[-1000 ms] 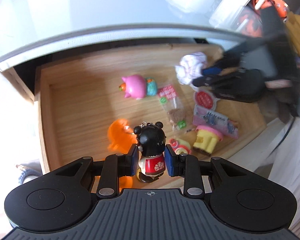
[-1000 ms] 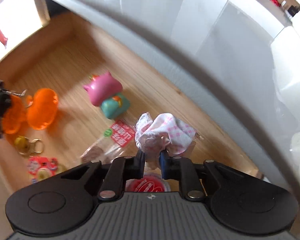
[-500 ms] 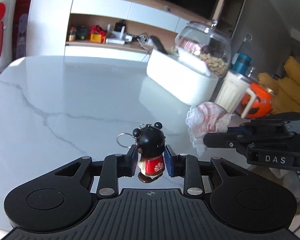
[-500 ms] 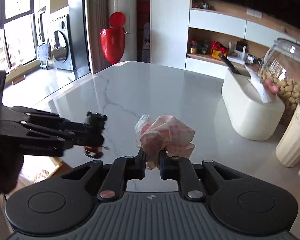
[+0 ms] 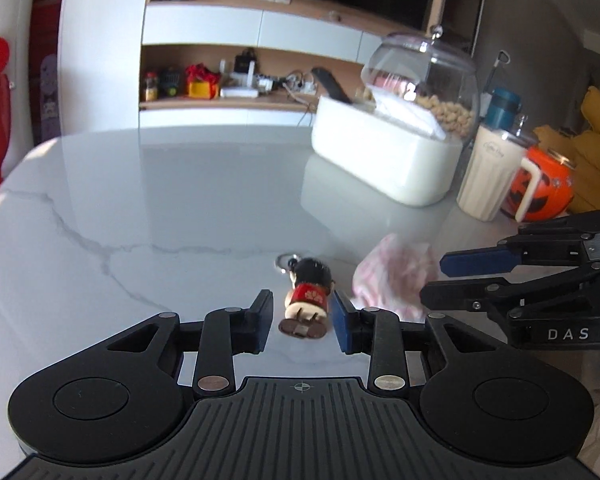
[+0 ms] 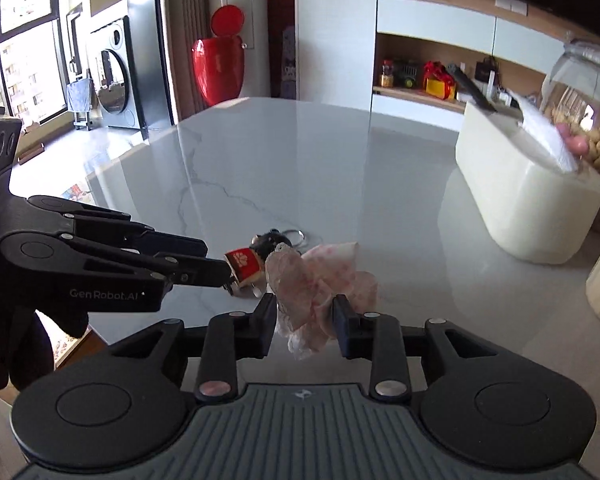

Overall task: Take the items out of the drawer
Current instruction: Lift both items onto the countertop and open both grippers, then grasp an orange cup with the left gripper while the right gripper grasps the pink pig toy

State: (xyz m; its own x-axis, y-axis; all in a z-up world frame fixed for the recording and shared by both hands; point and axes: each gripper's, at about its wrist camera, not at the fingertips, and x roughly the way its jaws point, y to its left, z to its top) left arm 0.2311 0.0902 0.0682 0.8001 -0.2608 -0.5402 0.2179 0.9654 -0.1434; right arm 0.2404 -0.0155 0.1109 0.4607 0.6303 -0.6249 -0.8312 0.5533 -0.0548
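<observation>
A small doll keychain (image 5: 306, 300) with a black head and red dress lies on its back on the white marble table (image 5: 180, 200). My left gripper (image 5: 302, 322) is open, one finger on either side of the doll's feet. Just right of the doll sits a crumpled pink-checked cloth (image 6: 316, 284), blurred in the left wrist view (image 5: 392, 280). My right gripper (image 6: 304, 322) is open around the cloth, its fingers wide apart. Each gripper shows in the other's view: the right gripper (image 5: 440, 278) at the right, the left gripper (image 6: 214, 260) at the left beside the doll (image 6: 246, 264).
At the back right of the table stand a white box (image 5: 384, 160), a glass jar of nuts (image 5: 424, 84), a cream tumbler (image 5: 490, 176) and an orange pumpkin mug (image 5: 548, 188). The table's edge (image 6: 112, 168) curves along the left. A gloved hand (image 6: 4, 344) holds the left gripper.
Both grippers rose from the wooden drawer to the tabletop, carrying the doll and the cloth. Both have since opened; the doll now lies flat and the cloth is let go.
</observation>
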